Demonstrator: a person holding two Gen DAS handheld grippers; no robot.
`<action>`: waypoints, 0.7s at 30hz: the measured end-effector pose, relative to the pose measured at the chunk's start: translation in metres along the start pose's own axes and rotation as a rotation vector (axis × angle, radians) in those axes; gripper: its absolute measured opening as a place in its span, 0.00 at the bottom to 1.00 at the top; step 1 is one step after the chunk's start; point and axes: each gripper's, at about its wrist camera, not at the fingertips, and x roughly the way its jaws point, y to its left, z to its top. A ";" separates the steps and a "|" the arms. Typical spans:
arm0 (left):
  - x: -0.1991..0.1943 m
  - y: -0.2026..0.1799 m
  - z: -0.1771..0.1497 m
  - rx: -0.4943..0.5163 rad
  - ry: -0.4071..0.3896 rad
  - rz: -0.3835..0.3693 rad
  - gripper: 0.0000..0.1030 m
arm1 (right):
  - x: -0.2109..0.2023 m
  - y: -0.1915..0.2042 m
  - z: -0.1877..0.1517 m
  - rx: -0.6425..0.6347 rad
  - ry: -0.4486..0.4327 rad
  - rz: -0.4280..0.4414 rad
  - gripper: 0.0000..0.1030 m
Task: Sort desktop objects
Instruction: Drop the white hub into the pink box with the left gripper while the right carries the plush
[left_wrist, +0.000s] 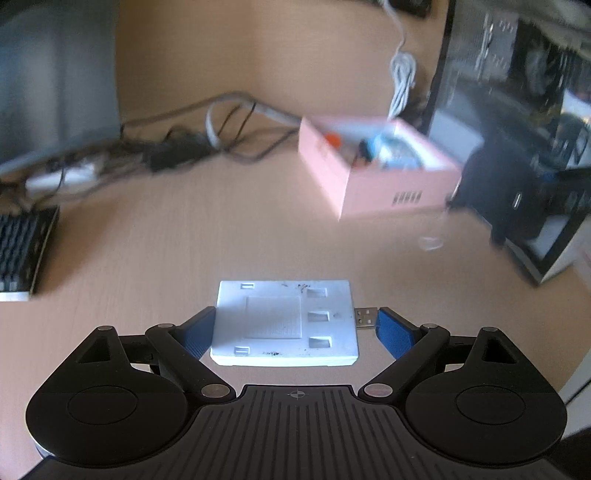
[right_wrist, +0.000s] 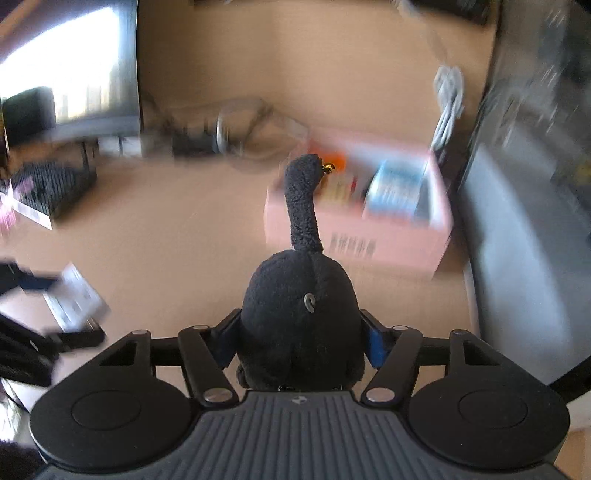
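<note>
My left gripper (left_wrist: 290, 326) is shut on a flat white USB hub (left_wrist: 284, 323); its blue pads press the hub's left side and its metal USB plug (left_wrist: 365, 316) on the right, above the wooden desk (left_wrist: 184, 240). My right gripper (right_wrist: 300, 341) is shut on a black plush toy (right_wrist: 301, 317) whose long tail points up and away. An open pink box (left_wrist: 376, 162) holding several small items stands ahead on the right; it also shows in the right wrist view (right_wrist: 354, 229), just beyond the plush. The left gripper with the hub appears at the left of the right wrist view (right_wrist: 75, 299).
A black keyboard (left_wrist: 22, 247) lies at the left. Tangled cables and a power strip (left_wrist: 122, 155) run along the back. A coiled white cable (left_wrist: 402, 81) hangs above the box. A monitor (right_wrist: 66, 70) stands back left and a computer case (left_wrist: 517, 147) at the right.
</note>
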 end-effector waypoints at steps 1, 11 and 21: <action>-0.001 -0.003 0.008 0.008 -0.021 -0.010 0.92 | -0.013 -0.004 0.010 0.007 -0.047 -0.003 0.63; 0.024 -0.044 0.105 0.117 -0.181 -0.112 0.92 | -0.105 -0.022 0.030 0.019 -0.289 -0.080 0.63; 0.094 -0.094 0.200 0.095 -0.262 -0.136 0.98 | -0.105 -0.028 -0.006 0.079 -0.216 -0.134 0.63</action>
